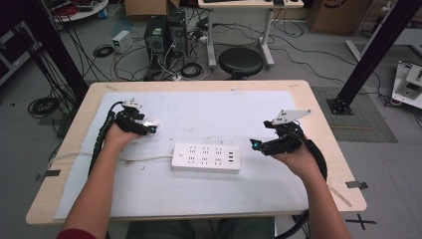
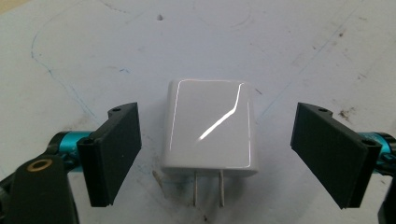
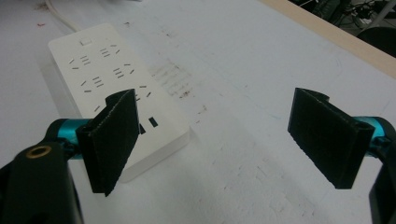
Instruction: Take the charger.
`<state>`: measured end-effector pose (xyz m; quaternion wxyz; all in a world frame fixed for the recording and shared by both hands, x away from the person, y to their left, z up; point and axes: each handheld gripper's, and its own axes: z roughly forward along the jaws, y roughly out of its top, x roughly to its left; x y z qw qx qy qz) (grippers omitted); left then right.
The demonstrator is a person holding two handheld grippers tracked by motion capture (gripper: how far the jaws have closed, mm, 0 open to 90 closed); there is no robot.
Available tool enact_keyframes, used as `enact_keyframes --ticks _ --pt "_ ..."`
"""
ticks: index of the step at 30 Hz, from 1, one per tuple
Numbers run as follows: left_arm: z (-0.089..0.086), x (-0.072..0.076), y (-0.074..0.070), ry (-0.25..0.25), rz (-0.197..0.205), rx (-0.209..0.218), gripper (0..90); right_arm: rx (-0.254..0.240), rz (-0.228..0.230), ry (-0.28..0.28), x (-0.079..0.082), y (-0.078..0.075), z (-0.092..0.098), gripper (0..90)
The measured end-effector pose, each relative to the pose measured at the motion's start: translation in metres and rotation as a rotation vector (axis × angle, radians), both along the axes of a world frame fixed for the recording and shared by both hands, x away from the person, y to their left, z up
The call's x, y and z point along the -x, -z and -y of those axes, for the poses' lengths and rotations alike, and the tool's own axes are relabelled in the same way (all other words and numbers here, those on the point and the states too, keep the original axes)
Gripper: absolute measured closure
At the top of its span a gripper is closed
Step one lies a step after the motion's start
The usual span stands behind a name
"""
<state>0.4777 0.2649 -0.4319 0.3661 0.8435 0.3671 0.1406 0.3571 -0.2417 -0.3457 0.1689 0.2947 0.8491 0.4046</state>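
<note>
A white power strip (image 1: 206, 157) lies flat in the middle of the white mat, its cord running off to the left. A glossy white plug adapter (image 2: 210, 127) lies on the mat with its two metal prongs pointing toward the camera. My left gripper (image 2: 219, 154) is open, its jaws standing on either side of the adapter without touching it; in the high view it sits at the mat's left (image 1: 152, 126). My right gripper (image 1: 255, 144) is open just right of the power strip (image 3: 116, 88), with nothing between its jaws (image 3: 224, 142).
The white mat (image 1: 199, 194) covers most of a light wooden table (image 1: 323, 124). Beyond the far edge stand a black stool (image 1: 241, 61), computer cases (image 1: 164, 35) and tangled cables on the floor. A black frame post (image 1: 368, 55) rises at the right.
</note>
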Motion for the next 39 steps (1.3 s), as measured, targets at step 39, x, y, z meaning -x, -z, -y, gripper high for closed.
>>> enact_keyframes --ticks 39 --pt "0.0069 -0.0004 0.0069 0.003 0.007 -0.057 42.4 -0.011 -0.012 -0.001 0.0009 0.0033 0.0018 17.1"
